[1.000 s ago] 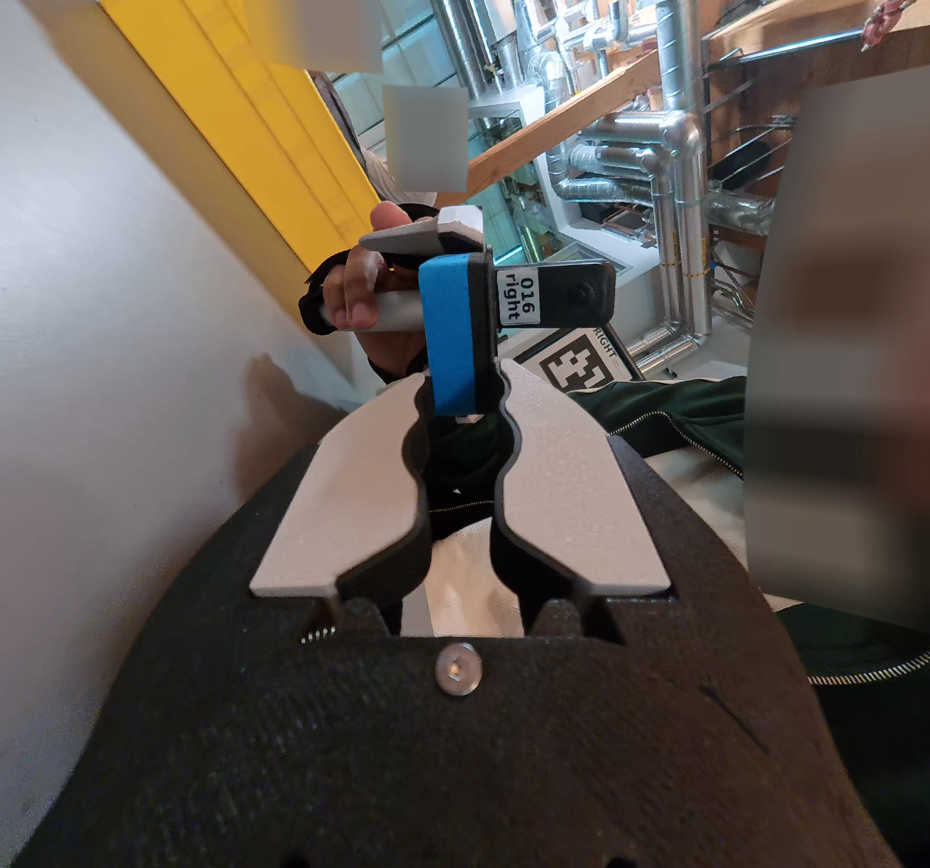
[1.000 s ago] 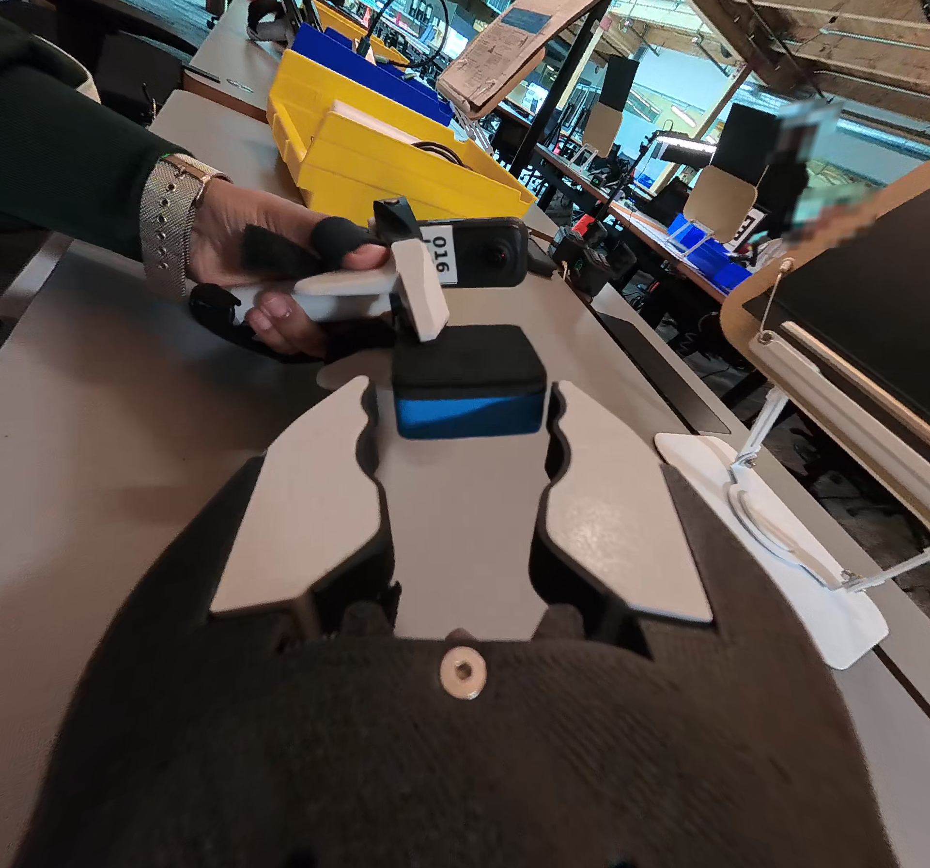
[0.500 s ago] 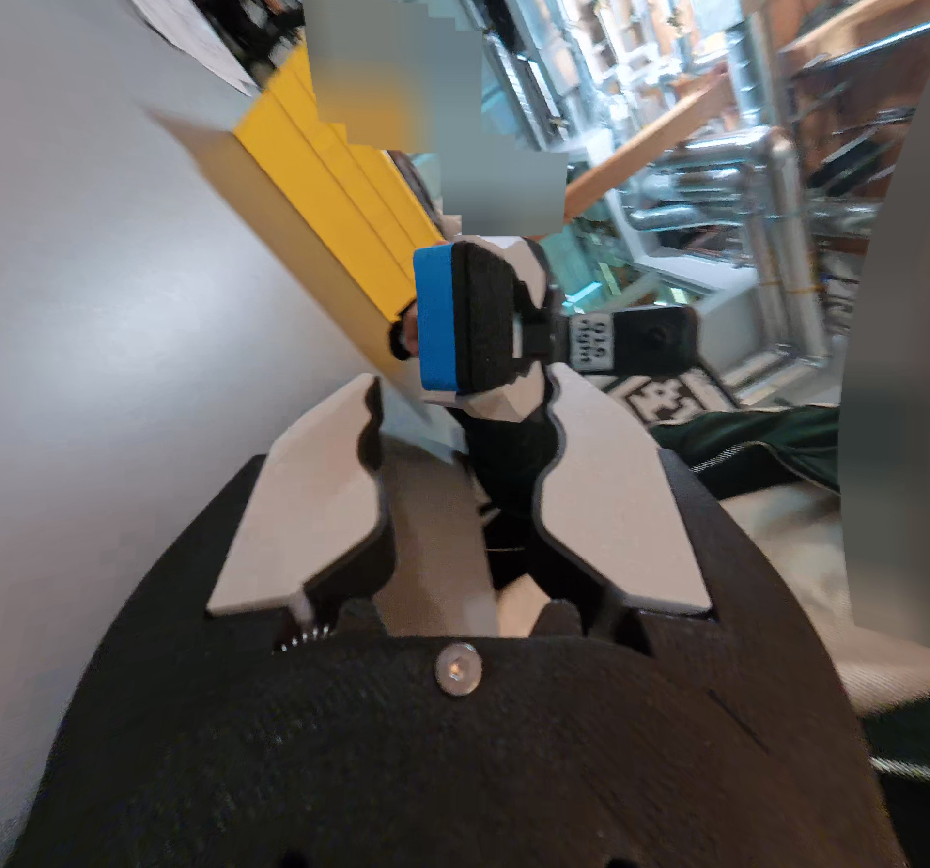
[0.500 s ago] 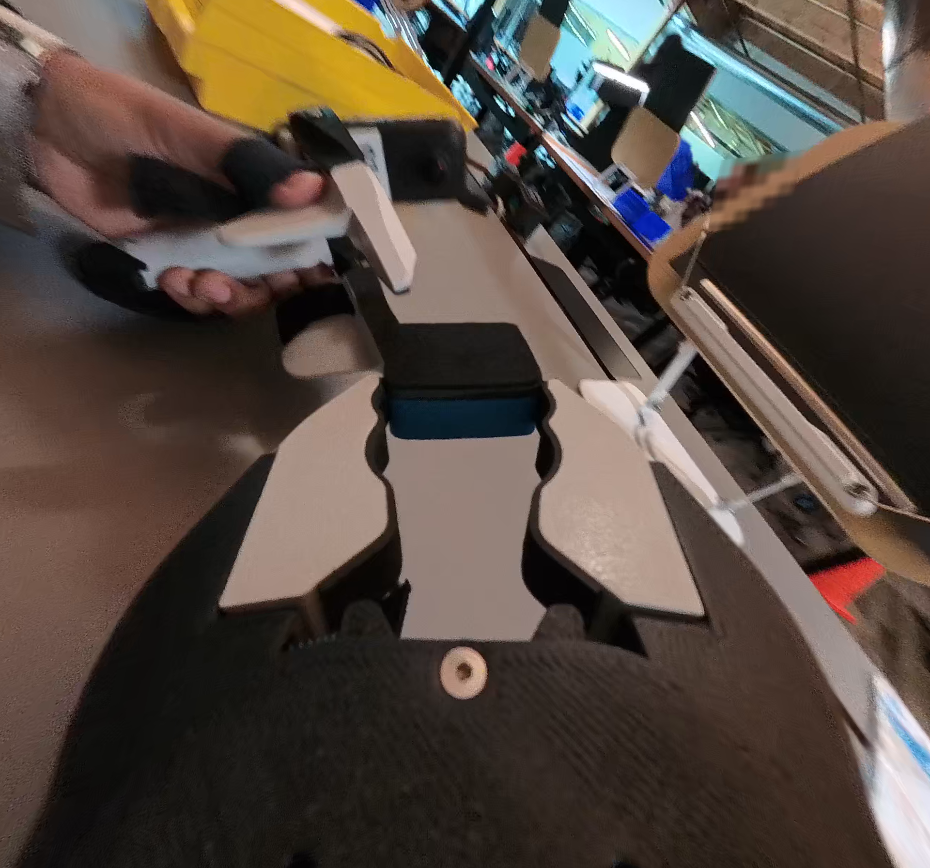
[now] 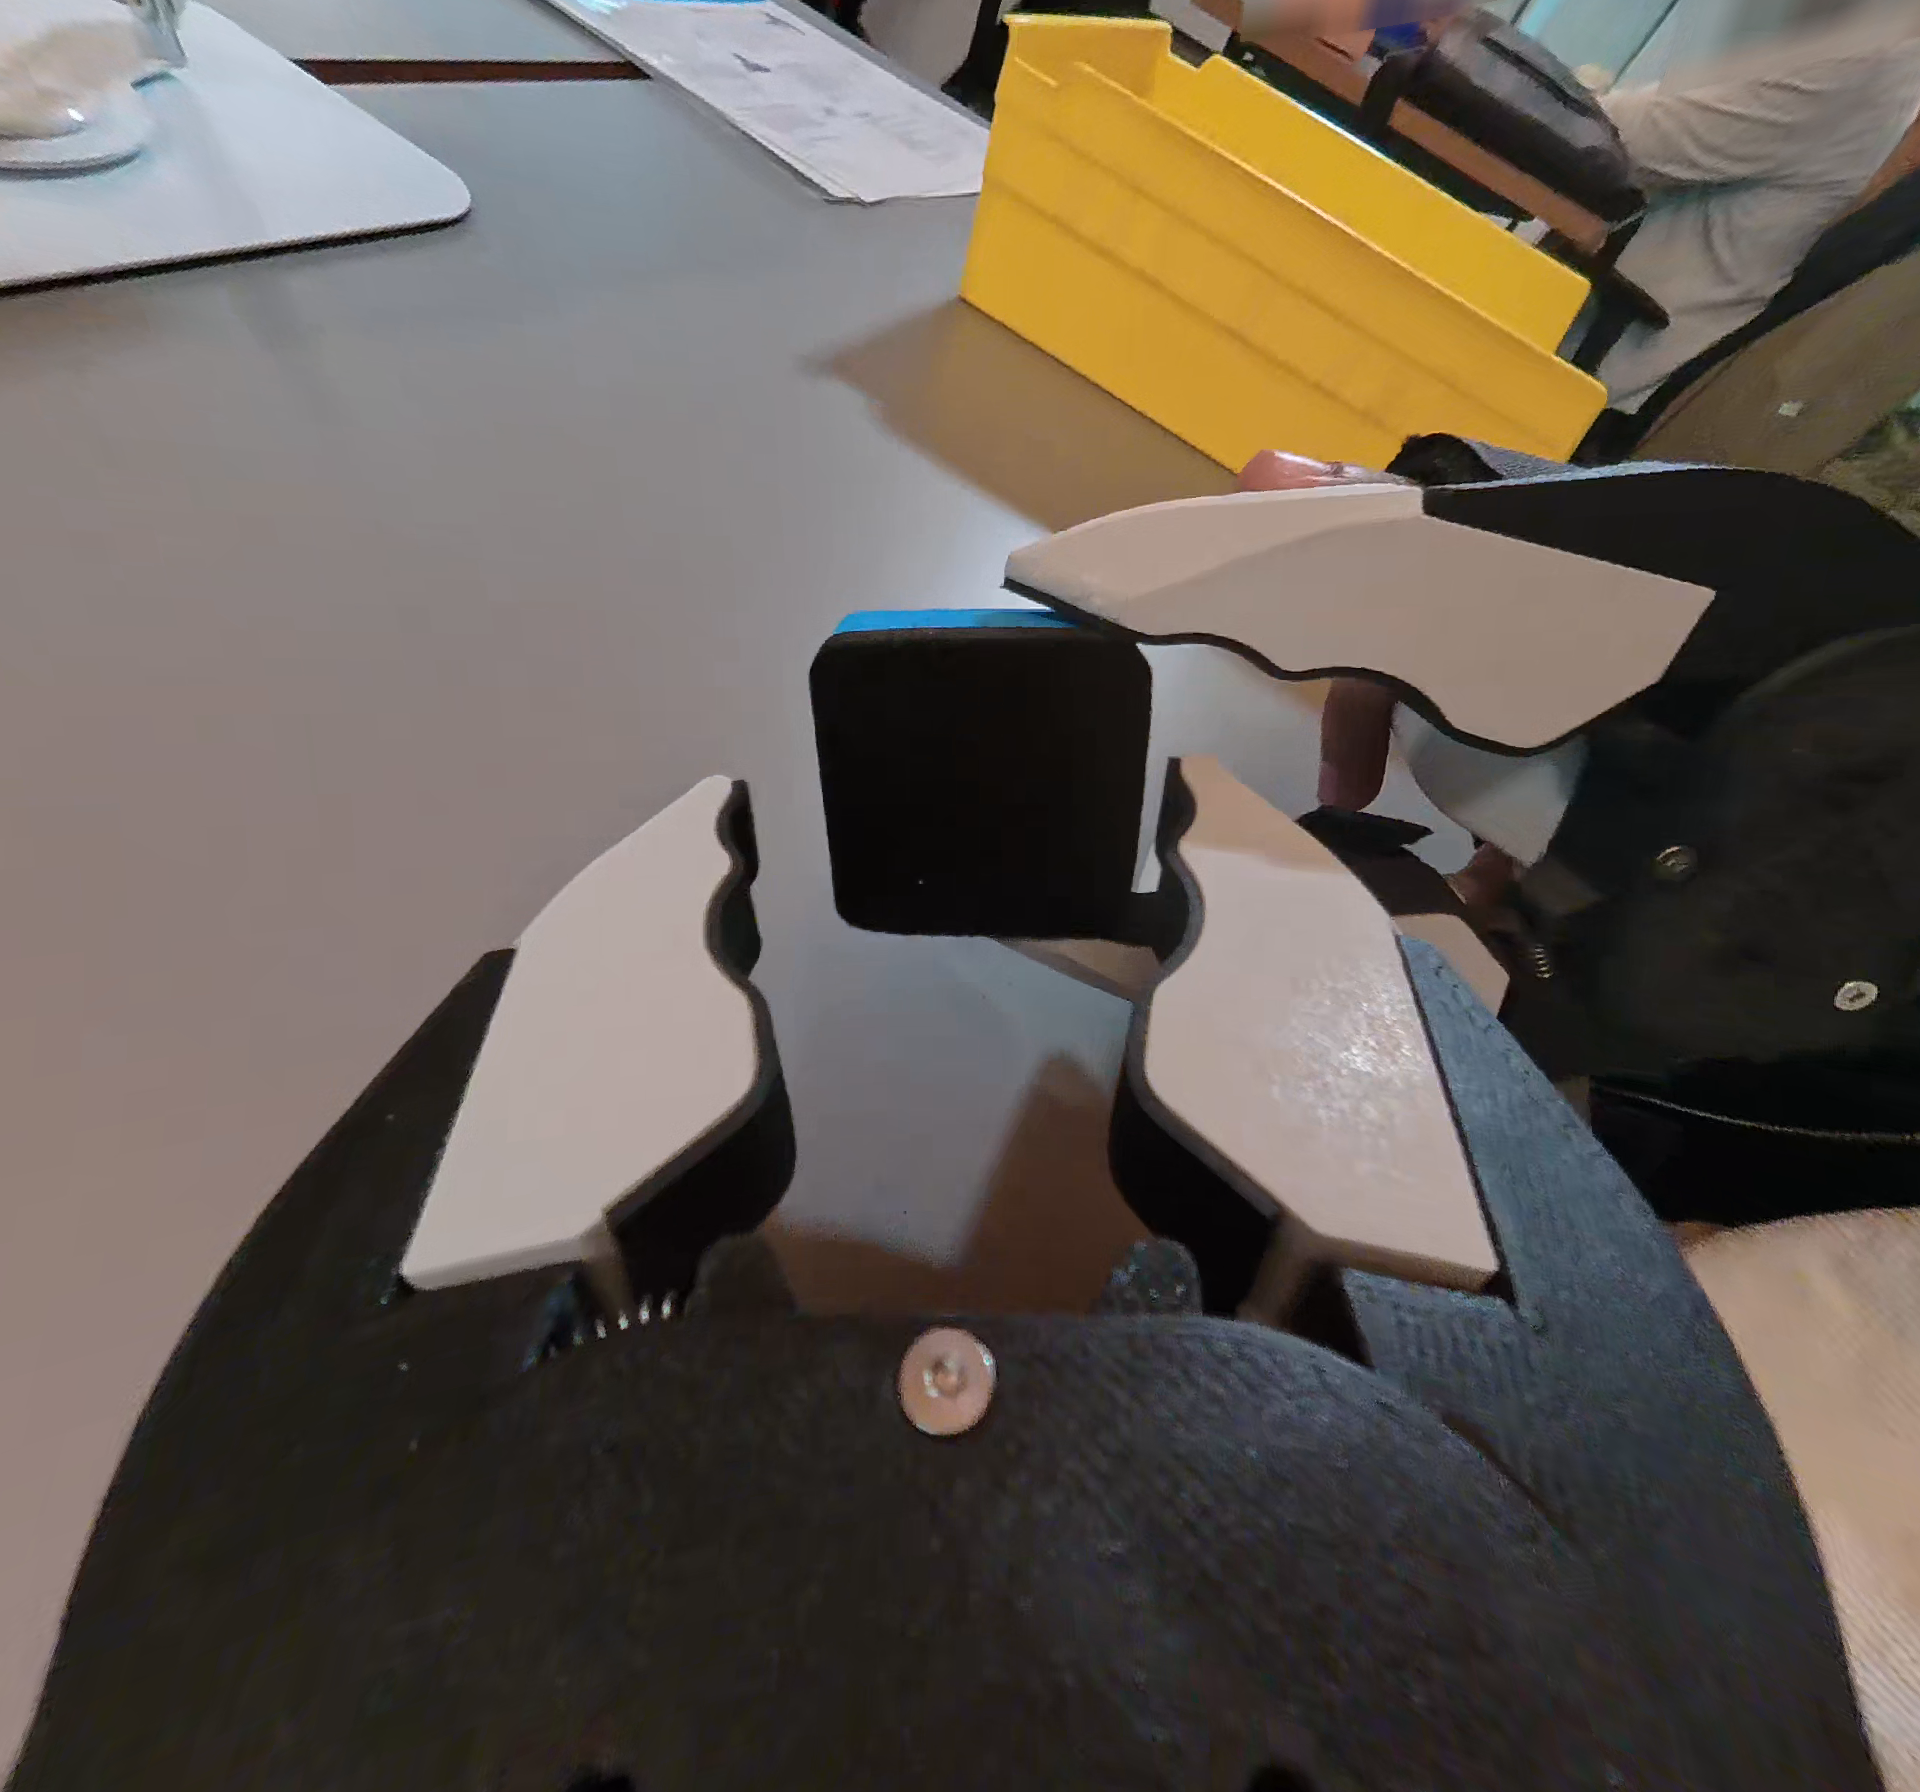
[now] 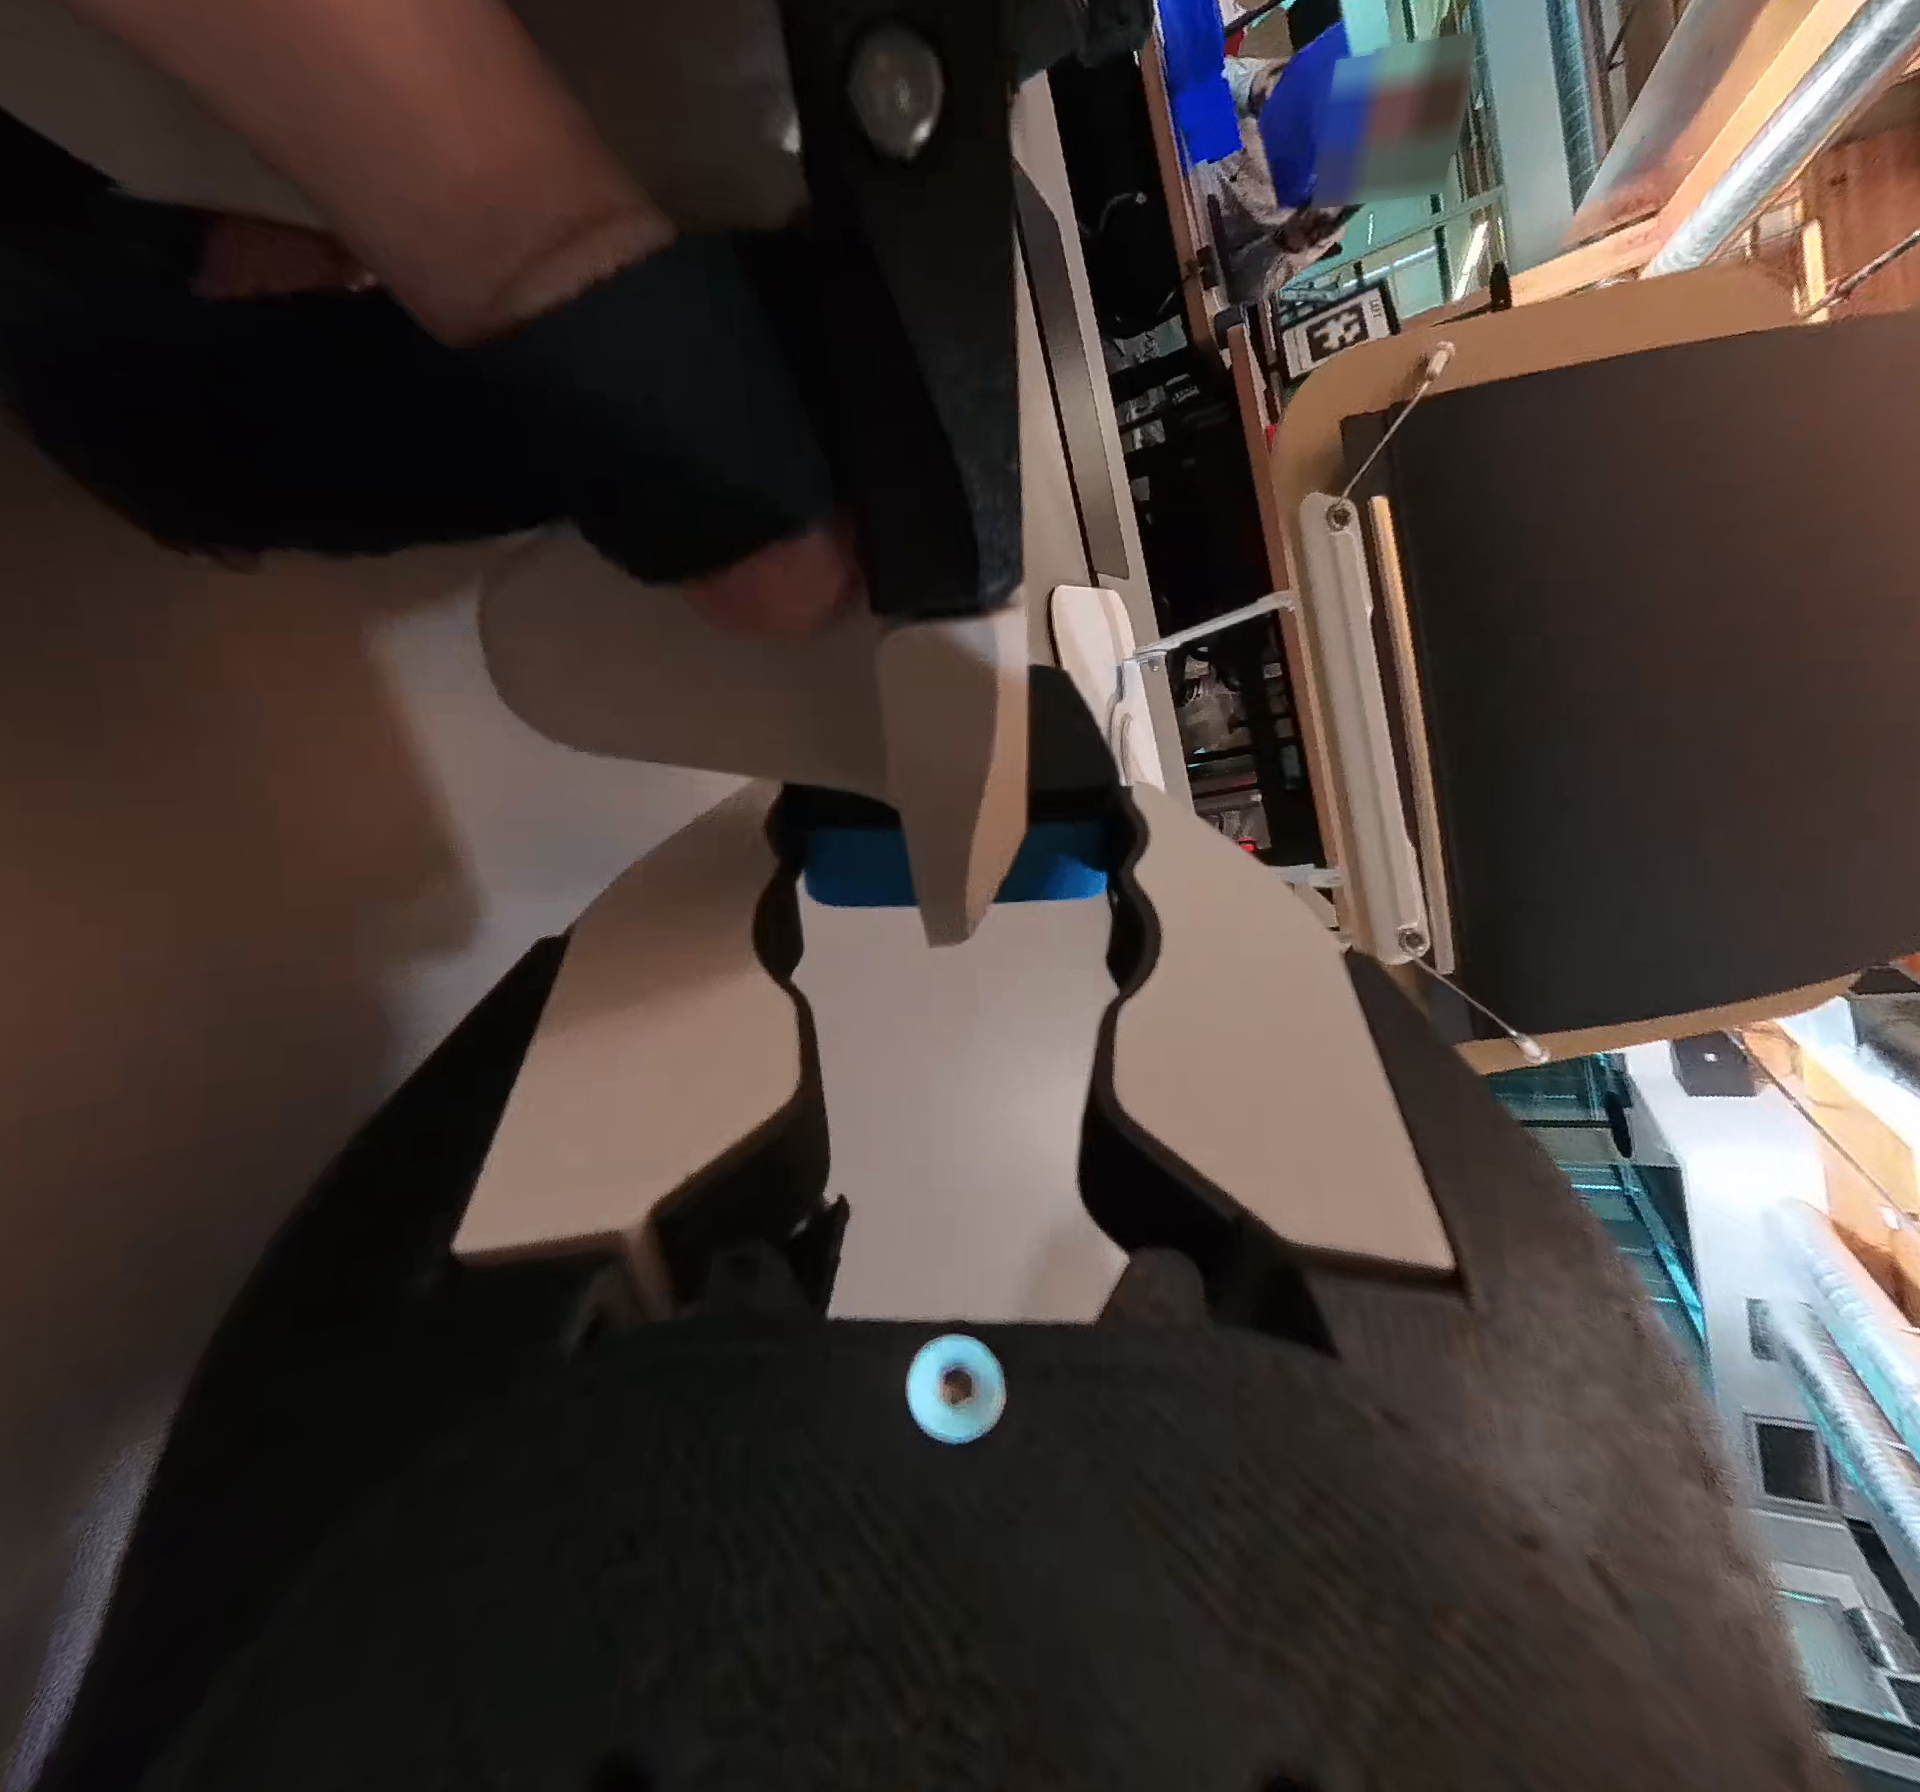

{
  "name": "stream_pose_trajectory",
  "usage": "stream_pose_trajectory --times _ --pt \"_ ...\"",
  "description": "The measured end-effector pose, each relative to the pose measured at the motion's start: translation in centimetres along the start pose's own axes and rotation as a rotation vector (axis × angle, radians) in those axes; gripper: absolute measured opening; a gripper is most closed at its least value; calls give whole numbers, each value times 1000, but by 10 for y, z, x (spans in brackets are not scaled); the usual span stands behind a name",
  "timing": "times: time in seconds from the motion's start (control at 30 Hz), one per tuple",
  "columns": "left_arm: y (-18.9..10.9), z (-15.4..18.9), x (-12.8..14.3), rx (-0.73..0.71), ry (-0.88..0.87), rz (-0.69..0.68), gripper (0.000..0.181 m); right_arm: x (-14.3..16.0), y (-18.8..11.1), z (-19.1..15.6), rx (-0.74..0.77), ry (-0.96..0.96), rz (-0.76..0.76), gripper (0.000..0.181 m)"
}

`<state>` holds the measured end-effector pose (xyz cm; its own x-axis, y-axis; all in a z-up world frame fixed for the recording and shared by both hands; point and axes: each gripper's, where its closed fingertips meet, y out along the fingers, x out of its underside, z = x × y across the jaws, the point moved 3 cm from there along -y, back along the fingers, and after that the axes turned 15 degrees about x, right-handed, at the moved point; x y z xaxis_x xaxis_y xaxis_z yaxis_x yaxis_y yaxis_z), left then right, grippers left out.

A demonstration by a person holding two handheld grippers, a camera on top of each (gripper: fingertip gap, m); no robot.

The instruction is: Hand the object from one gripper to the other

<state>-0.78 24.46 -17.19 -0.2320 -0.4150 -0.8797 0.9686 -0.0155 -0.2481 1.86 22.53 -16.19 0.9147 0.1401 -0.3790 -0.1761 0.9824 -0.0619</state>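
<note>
The object is a black foam block with a blue face (image 5: 977, 786). My right gripper (image 6: 951, 859) is shut on it, one finger on each side of the blue face (image 6: 1049, 875). In the left wrist view the right gripper's fingers (image 5: 1351, 589) reach in from the right, one above and one below the block. My left gripper (image 5: 951, 797) is open, with its fingers either side of the block and a gap at the left finger. One left finger (image 6: 935, 755) crosses in front of the block in the right wrist view. The block is held above the grey table (image 5: 416, 495).
A yellow bin (image 5: 1247, 288) stands on the table behind the block. Papers (image 5: 790, 69) and a white stand base (image 5: 208, 173) lie at the far left. A person sits at the far right (image 5: 1745, 132). A black panel (image 6: 1662, 682) fills the right of the right wrist view. My left and right fingertips are right by each other.
A second ago my left gripper held the block and the right was open around it. The right closed on it and the left let go. Both grippers have since turned and moved closer together.
</note>
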Motion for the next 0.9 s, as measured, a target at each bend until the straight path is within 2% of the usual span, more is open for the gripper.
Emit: stream_pose_trajectory --times 0.13,0.23,0.27,0.37,0.4,0.53,0.63,0.7,0.77,0.83,0.9 --pt "0 4 -1 40 0 5 60 0 0 1 8 -15 8 58" --pt "-1 4 -2 40 14 8 59 -1 1 2 19 -8 36 58" --pt "-2 4 -3 41 13 19 58 -1 1 3 30 5 47 64" --pt "-7 2 -9 71 23 81 57 3 7 11 43 134 48 113" --pt "-9 1 -12 90 26 107 57 6 8 15 26 208 43 124" --pt "-21 4 -26 191 63 243 56 10 5 27 -145 606 137 133" --pt "-26 10 -32 260 116 288 56 12 1 38 -329 958 206 129" --pt "-26 17 -34 309 160 289 56 9 -7 46 -488 1185 282 119" --pt "-23 26 -35 365 207 288 56 7 -14 62 -557 1372 386 106" --pt "-20 37 -34 417 248 282 56 6 -21 73 -603 1461 461 91" --pt "-17 46 -33 466 272 272 56 5 -25 74 -636 1443 486 81"
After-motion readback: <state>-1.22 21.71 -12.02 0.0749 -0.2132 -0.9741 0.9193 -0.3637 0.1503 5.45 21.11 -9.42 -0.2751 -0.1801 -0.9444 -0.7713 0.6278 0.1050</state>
